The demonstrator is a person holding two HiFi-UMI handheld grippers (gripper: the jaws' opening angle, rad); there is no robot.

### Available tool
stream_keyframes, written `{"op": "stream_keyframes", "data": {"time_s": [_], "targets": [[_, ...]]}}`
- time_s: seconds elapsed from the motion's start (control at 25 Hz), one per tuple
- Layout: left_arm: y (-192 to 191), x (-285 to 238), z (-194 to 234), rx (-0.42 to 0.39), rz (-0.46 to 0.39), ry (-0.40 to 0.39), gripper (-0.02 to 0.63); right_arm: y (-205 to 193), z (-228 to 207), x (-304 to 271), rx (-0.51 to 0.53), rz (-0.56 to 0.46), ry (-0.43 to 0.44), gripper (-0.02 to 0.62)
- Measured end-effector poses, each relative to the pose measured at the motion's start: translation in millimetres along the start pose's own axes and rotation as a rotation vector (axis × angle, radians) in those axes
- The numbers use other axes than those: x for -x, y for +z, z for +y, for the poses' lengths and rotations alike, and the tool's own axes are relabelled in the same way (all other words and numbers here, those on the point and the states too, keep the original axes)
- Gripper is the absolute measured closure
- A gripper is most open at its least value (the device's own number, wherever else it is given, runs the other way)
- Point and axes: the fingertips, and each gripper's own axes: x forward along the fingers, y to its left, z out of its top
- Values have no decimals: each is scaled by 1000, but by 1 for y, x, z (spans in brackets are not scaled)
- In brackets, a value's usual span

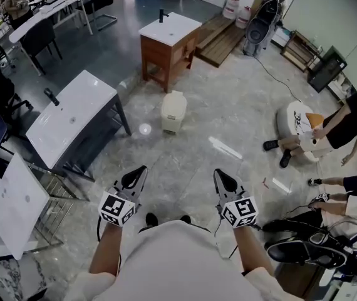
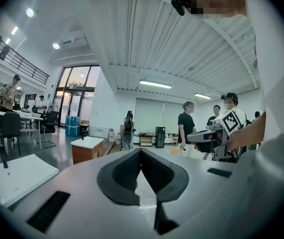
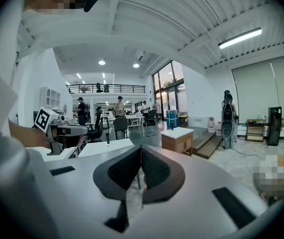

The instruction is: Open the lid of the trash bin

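The trash bin (image 1: pixel 173 111) is a small cream box with its lid down. It stands on the marble floor in the head view, well ahead of me and a little left of centre. Both grippers are held up near my chest, far short of it. My left gripper (image 1: pixel 141 170) points forward toward the bin's left, its jaws closed tip to tip with nothing held. My right gripper (image 1: pixel 220 174) is shut and empty too. In each gripper view the dark pads (image 2: pixel 127 171) (image 3: pixel 154 169) meet at the tip. I cannot make out the bin in either gripper view.
A wooden cabinet with a white top (image 1: pixel 169 36) stands behind the bin. A grey table with a white top (image 1: pixel 72 121) is to the left, and a white bag on a wire rack (image 1: pixel 15 202) nearer me. Seated people (image 1: pixel 347 121) and cables (image 1: pixel 304 231) fill the right.
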Motion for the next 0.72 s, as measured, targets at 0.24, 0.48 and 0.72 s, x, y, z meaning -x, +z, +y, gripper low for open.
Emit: {"op": "stream_keyframes", "data": {"time_s": [0.24,0.48,0.72], "targets": [[-4,14,15,18,-14,-19,591,-1,19,-7,8,-8,-26,568],[-7,21,28,-8,-4,-51,591,-1,39,-14,23,-10,-46,568],[-13,25,40,-8,8,-73,591,-3,52,-23,12,-6,-65,568]]}}
